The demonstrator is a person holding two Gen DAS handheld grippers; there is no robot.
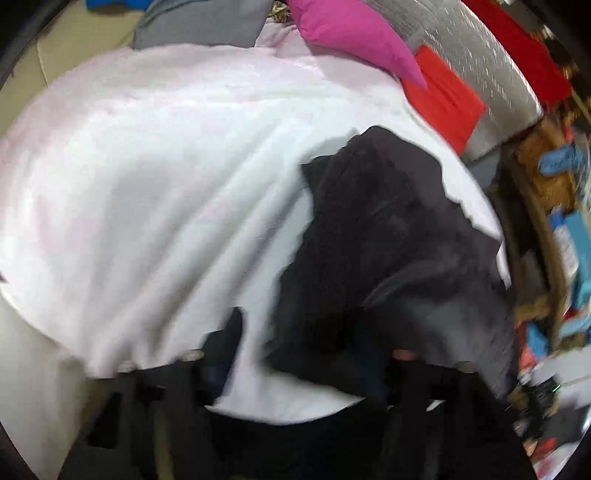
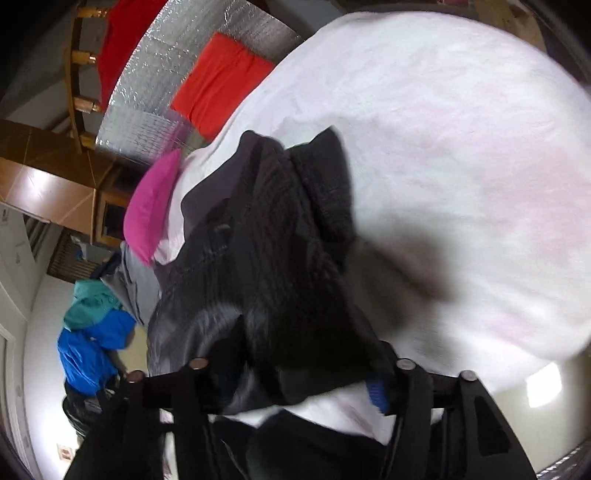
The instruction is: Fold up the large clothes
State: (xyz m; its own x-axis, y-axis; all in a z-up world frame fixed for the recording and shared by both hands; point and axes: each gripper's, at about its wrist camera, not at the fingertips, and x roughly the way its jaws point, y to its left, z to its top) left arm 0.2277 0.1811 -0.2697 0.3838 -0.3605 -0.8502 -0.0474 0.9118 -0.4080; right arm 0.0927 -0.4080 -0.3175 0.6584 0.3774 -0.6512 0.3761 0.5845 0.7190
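Note:
A black garment [image 1: 388,229] lies crumpled on a white fluffy blanket [image 1: 166,184] that covers the bed. In the left wrist view my left gripper [image 1: 310,365] sits at the garment's near edge, jaws apart. White blanket shows in the gap, and black cloth drapes over the right-hand finger [image 1: 402,369]. In the right wrist view the same garment [image 2: 266,229] bunches up directly in front of my right gripper [image 2: 299,384]. Its jaws stand apart with black cloth loose between them, and a blue pad [image 2: 376,395] is bare. Both views are motion-blurred.
A pink pillow [image 1: 351,33], a red cloth [image 1: 443,99] and a silver foil mat [image 1: 480,62] lie at the bed's far side. A grey garment [image 1: 199,22] lies beyond the blanket. Blue and teal clothes [image 2: 92,332] sit off the bed, near wooden furniture [image 2: 48,184].

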